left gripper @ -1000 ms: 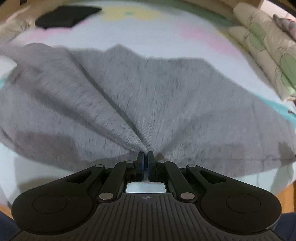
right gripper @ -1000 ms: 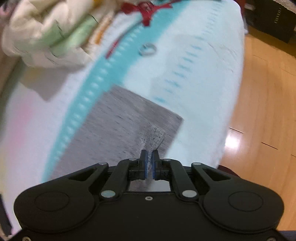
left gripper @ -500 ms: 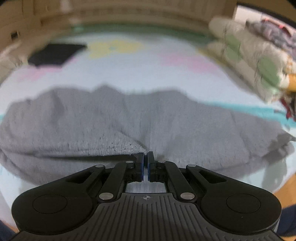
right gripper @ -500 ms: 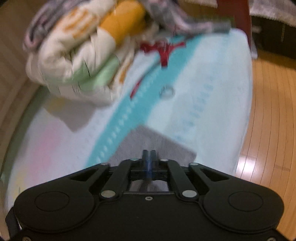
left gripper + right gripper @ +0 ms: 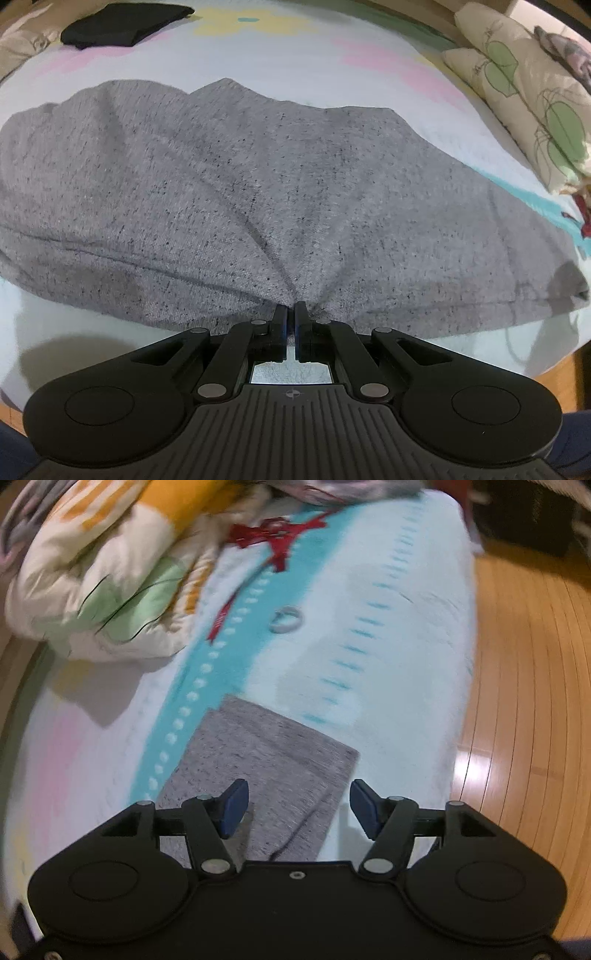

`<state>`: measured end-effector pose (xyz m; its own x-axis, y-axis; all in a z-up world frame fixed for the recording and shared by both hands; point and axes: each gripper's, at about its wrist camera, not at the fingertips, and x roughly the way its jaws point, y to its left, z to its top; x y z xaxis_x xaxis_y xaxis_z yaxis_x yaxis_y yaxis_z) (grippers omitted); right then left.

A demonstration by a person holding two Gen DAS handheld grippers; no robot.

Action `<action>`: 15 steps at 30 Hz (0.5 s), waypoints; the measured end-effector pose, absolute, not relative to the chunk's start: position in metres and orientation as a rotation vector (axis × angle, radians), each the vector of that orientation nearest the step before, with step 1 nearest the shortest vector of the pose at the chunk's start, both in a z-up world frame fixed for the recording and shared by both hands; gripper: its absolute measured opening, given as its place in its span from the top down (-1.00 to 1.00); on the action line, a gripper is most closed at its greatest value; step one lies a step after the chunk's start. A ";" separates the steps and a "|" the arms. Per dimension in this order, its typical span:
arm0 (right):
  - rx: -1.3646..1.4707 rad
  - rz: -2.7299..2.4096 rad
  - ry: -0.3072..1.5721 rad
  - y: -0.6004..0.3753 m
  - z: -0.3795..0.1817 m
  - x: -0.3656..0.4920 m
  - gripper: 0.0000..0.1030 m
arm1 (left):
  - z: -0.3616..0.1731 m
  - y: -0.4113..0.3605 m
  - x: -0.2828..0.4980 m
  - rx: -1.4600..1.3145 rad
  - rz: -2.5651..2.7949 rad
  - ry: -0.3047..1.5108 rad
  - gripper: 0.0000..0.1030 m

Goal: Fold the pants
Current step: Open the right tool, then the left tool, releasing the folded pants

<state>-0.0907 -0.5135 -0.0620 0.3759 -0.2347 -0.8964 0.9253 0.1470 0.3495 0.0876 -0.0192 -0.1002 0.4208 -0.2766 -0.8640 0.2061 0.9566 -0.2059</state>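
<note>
**Left tongs pinch the pants; right tongs spread wide**

The grey pants (image 5: 258,192) lie spread across the bed (image 5: 303,55), on a pale sheet printed with pink, yellow and teal. The left tongs (image 5: 290,314) are nearly closed on a bunch of the pants' near edge, and creases fan out from the pinch across the cloth. Beyond the pants, a folded black garment (image 5: 122,24) sits at the far left of the bed, and a rolled quilt (image 5: 524,99) with a green leaf print lies along the right side.

In the right wrist view, the right tongs (image 5: 299,808) stand wide apart, gripping nothing, just above a flat rectangular end of the pants (image 5: 266,768). That end lies near the bed's edge, beside the teal stripe. A small ring (image 5: 286,619) rests on the sheet farther off, near the quilt (image 5: 110,572). Wooden floor (image 5: 528,701) shows to the right of the bed.
</note>
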 end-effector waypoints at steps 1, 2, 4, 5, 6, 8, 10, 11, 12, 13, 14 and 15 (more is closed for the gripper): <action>1.120 -0.980 0.791 -0.513 -0.064 -0.095 -0.28 | -0.098 -0.017 0.086 -0.073 -0.303 1.096 0.94; 1.131 -0.978 0.794 -0.513 -0.065 -0.099 -0.28 | -0.098 -0.018 0.086 -0.072 -0.303 1.096 0.94; 1.134 -0.969 0.813 -0.513 -0.067 -0.101 -0.27 | -0.098 -0.017 0.086 -0.077 -0.303 1.097 0.94; 1.140 -0.958 0.826 -0.512 -0.069 -0.101 -0.27 | -0.098 -0.017 0.086 -0.081 -0.305 1.098 0.94; 1.153 -0.941 0.837 -0.512 -0.071 -0.100 -0.27 | -0.097 -0.016 0.086 -0.086 -0.306 1.099 0.94; 1.188 -0.904 0.857 -0.511 -0.073 -0.097 -0.18 | -0.097 -0.014 0.086 -0.099 -0.308 1.102 0.94; 1.201 -0.878 0.869 -0.510 -0.076 -0.092 -0.13 | -0.097 -0.015 0.087 -0.106 -0.308 1.103 0.94; 1.203 -0.871 0.869 -0.509 -0.077 -0.090 -0.10 | -0.097 -0.015 0.087 -0.108 -0.308 1.103 0.94; 1.205 -0.865 0.864 -0.508 -0.078 -0.087 -0.06 | -0.097 -0.015 0.087 -0.109 -0.308 1.102 0.94; 1.204 -0.863 0.860 -0.507 -0.080 -0.085 0.16 | -0.097 -0.015 0.086 -0.111 -0.309 1.101 0.95; 1.193 -0.859 0.858 -0.506 -0.082 -0.082 0.61 | -0.097 -0.015 0.086 -0.112 -0.310 1.101 0.95; 1.174 -0.854 0.862 -0.505 -0.083 -0.079 0.69 | -0.097 -0.014 0.086 -0.116 -0.310 1.100 0.95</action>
